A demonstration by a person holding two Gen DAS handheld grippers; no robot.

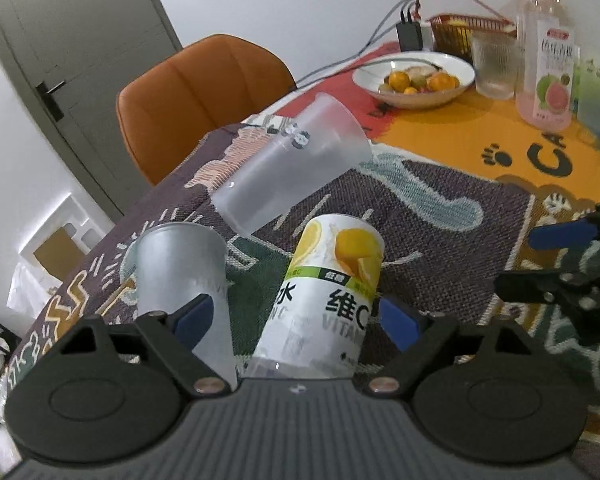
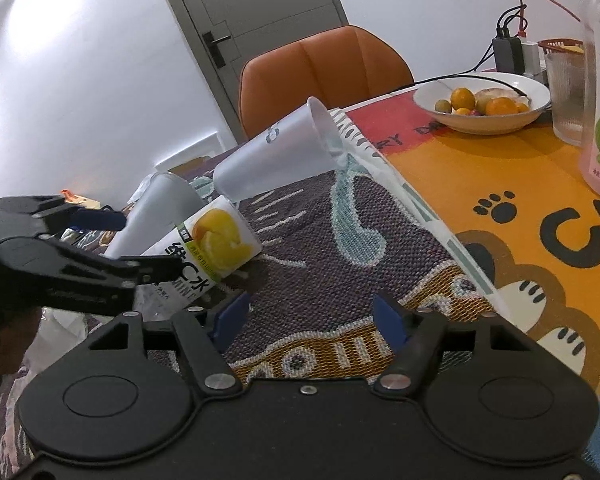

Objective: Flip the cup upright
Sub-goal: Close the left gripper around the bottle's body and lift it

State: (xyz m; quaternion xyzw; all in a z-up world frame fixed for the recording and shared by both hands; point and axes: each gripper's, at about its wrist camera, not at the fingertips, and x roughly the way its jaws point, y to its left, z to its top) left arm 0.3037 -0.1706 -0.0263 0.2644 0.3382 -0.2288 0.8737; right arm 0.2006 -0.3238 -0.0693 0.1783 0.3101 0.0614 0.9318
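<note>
Left wrist fisheye looks over the left gripper (image 1: pixel 296 320), whose blue-padded fingers stand wide apart on either side of a lemon vitamin-C drink bottle (image 1: pixel 332 292); whether the pads actually press on it cannot be told. An upside-down frosted cup (image 1: pixel 184 276) stands just left of the bottle, partly behind the left finger pad. Beyond both, the frosted plastic cup (image 1: pixel 296 164) with a small panda print lies tilted on its side on the patterned tablecloth (image 1: pixel 440 216), its flat base toward the camera and its open rim pointing away toward the fruit bowl (image 1: pixel 414 76). A ribbed glass (image 1: pixel 494 66), a guava juice bottle (image 1: pixel 548 68) and a red basket (image 1: pixel 460 30) sit at the far end, and an orange chair (image 1: pixel 196 96) stands behind the table.

Right wrist fisheye shows the right gripper (image 2: pixel 312 320) with its fingers spread wide and nothing between them, held above the tablecloth (image 2: pixel 380 220), well short of the cup. From here the tipped cup (image 2: pixel 280 152) lies with its rim raised to the right and its base down near the top of the lemon bottle (image 2: pixel 212 248). The left gripper (image 2: pixel 96 248) reaches in from the left edge around that bottle.
</note>
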